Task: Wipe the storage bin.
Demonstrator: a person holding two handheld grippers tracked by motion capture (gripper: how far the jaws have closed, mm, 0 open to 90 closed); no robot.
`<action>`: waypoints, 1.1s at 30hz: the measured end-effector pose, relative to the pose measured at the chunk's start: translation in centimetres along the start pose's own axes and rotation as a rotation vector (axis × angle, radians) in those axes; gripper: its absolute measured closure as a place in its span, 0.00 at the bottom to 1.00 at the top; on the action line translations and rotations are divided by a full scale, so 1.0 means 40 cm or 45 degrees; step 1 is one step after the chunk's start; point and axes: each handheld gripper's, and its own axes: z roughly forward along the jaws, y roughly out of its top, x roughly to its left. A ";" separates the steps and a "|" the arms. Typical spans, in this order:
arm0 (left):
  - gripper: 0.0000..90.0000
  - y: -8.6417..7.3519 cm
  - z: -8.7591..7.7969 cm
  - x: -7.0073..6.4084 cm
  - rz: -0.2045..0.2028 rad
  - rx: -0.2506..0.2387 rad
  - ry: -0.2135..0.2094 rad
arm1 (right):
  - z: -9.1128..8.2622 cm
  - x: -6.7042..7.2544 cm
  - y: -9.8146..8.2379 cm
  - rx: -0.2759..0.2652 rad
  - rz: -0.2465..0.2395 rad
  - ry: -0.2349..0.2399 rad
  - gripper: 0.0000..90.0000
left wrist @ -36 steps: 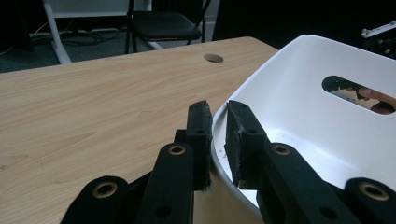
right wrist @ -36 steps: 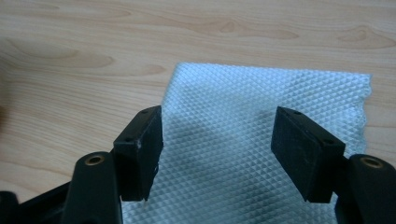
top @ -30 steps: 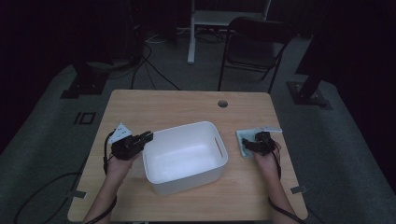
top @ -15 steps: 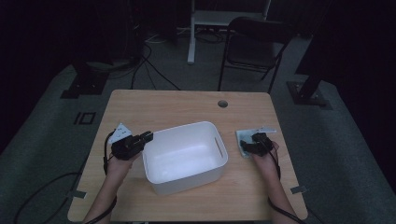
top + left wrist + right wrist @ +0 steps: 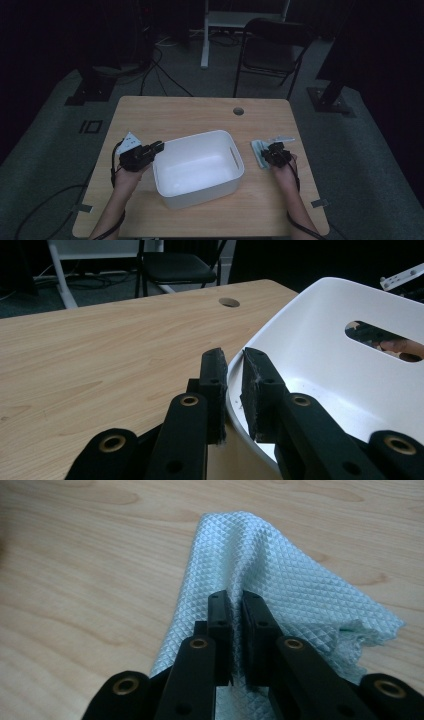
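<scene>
L hand-held gripper (image 5: 231,390): pinching rim of white plastic bin (image 5: 197,167), table centre.
R hand-held gripper (image 5: 236,635): jaws just closed, pinching light-blue waffle-weave cloth (image 5: 280,575), 3 o'clock of bin.
Progress: cloth gripped, not yet lifted; prob. into bin next.

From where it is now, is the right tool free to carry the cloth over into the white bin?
Probably yes. The right tool has just closed on a fold of the light blue cloth, and the white bin sits open-topped right beside it, with bare table between. The left tool grips the bin's far rim.

Cloth (image 5: 280,575) near edge perhaps hidden behind jaws — basin (image 5: 350,370) cropped
</scene>
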 end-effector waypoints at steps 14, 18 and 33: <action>0.89 0.001 0.001 0.000 0.002 0.002 0.001 | -0.112 0.030 -0.005 -0.141 0.002 0.137 0.95; 0.89 0.002 0.003 0.000 0.002 0.003 0.000 | -0.166 0.048 -0.010 -0.203 -0.009 0.191 0.95; 0.89 0.002 0.005 -0.001 -0.001 0.001 -0.001 | -0.316 0.099 -0.026 -0.370 -0.103 0.313 0.95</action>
